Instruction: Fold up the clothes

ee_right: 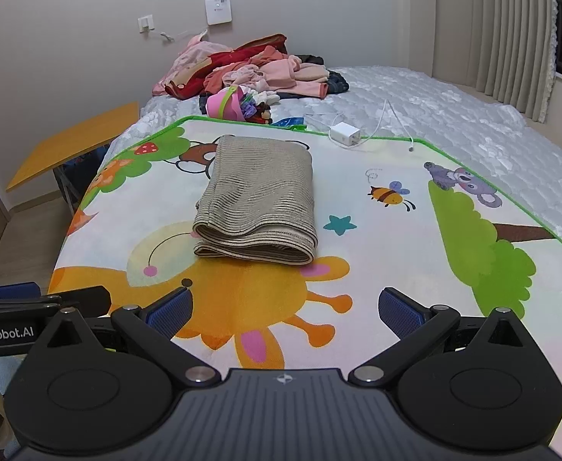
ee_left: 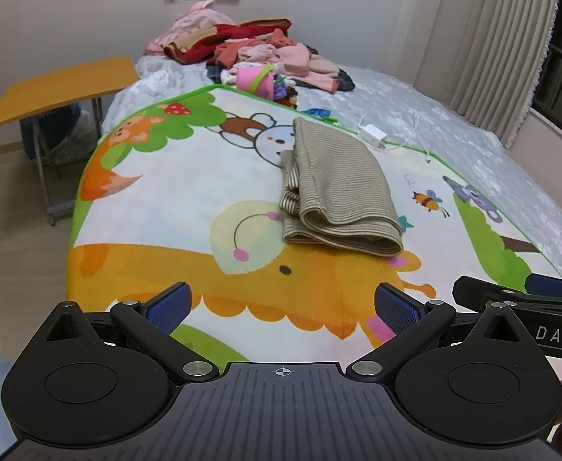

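Note:
A beige striped garment (ee_left: 334,188) lies folded into a thick rectangle on the cartoon play mat (ee_left: 189,192); it also shows in the right wrist view (ee_right: 260,207). My left gripper (ee_left: 283,307) is open and empty, held above the mat's near edge, short of the garment. My right gripper (ee_right: 285,311) is open and empty too, also short of the garment. The right gripper shows at the right edge of the left wrist view (ee_left: 519,296). The left gripper shows at the left edge of the right wrist view (ee_right: 39,299).
A pile of pink and red clothes (ee_left: 250,50) lies at the far end of the bed near the wall. A pink bucket (ee_left: 254,80) and a white charger with cable (ee_left: 373,134) lie by the mat's far edge. An orange side table (ee_left: 58,88) stands left of the bed.

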